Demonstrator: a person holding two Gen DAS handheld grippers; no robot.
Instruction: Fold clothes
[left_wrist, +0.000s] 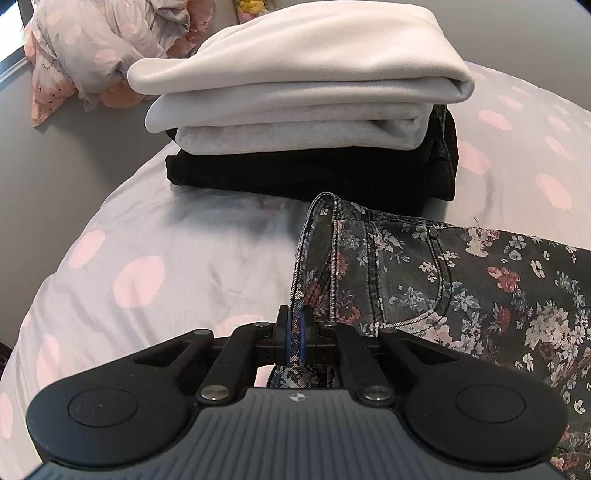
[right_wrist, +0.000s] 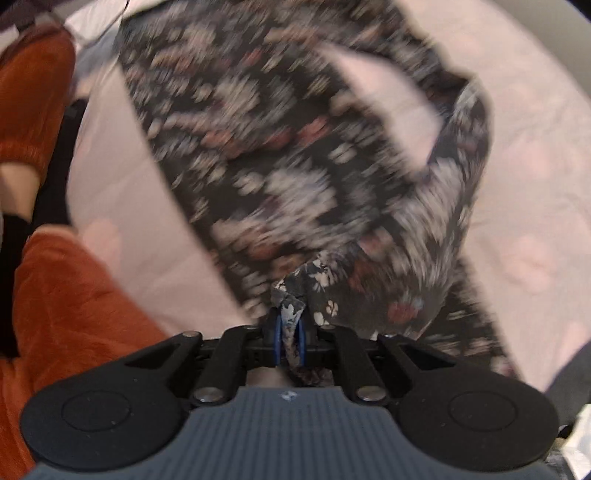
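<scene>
The left tool (left_wrist: 294, 332) has its two blue-edged fingers pinched together on the waistband of the floral jeans (left_wrist: 461, 288), a stiff dark grey denim printed with small white, pink and red flowers. From the clamp the waistband rises in a folded ridge, showing contrast stitching, a curved pocket seam and a metal rivet. The jeans lie on the bed and run away to the right, where the frame cuts them off.

The right tool (right_wrist: 290, 338) is likewise clamped, on a narrow bunched edge of the floral jeans (right_wrist: 258, 155). The fabric beyond it is heavily blurred, so which part of the garment is held cannot be told; it spreads up and away from the tool over the bed, with a loop of cloth curling on the right.

Under the jeans is the duvet (left_wrist: 155, 258), soft pale grey with large pink dots. Just behind the waistband stands a stack of folded clothes (left_wrist: 303, 110): smooth white and fleecy pale layers over thick black ones. A crumpled bedding heap (left_wrist: 99, 48) lies at the far left. An orange fuzzy sleeve (right_wrist: 33, 107) fills the left edge of the right view.
</scene>
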